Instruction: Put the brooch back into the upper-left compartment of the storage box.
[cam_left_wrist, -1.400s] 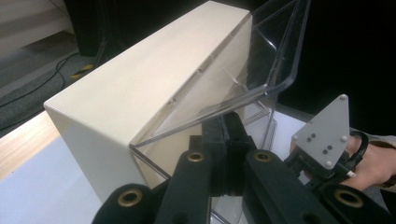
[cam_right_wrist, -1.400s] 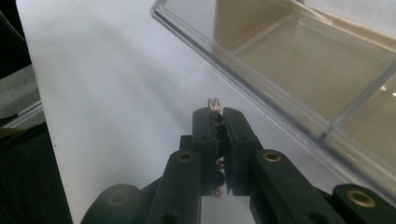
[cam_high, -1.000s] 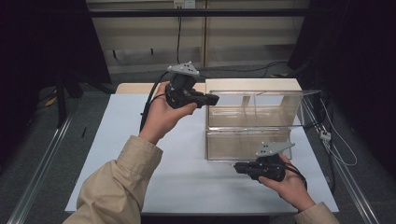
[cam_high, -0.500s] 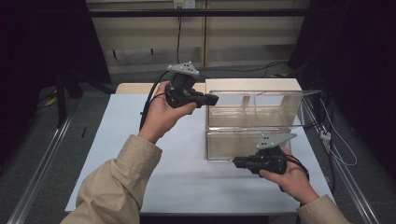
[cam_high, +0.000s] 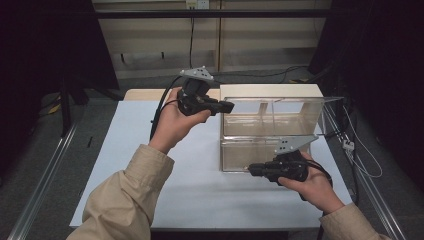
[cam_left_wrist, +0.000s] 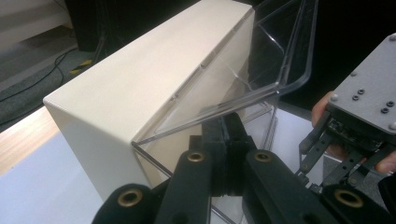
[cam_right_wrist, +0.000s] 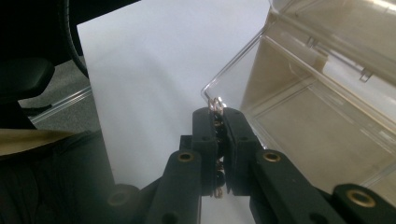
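The fingers (cam_right_wrist: 236, 135) of the right gripper (cam_high: 256, 170) are pressed together on a small chain (cam_right_wrist: 216, 106) with dark beads, at the near left corner of the clear box (cam_high: 272, 131). The left gripper (cam_high: 226, 106) pinches the edge of the box's raised clear lid (cam_left_wrist: 261, 70), jaws fully closed. A cream box (cam_left_wrist: 140, 88) stands right behind the clear one. Both rest on a white table (cam_high: 130, 165); grey floor, cables and dark curtains surround it.
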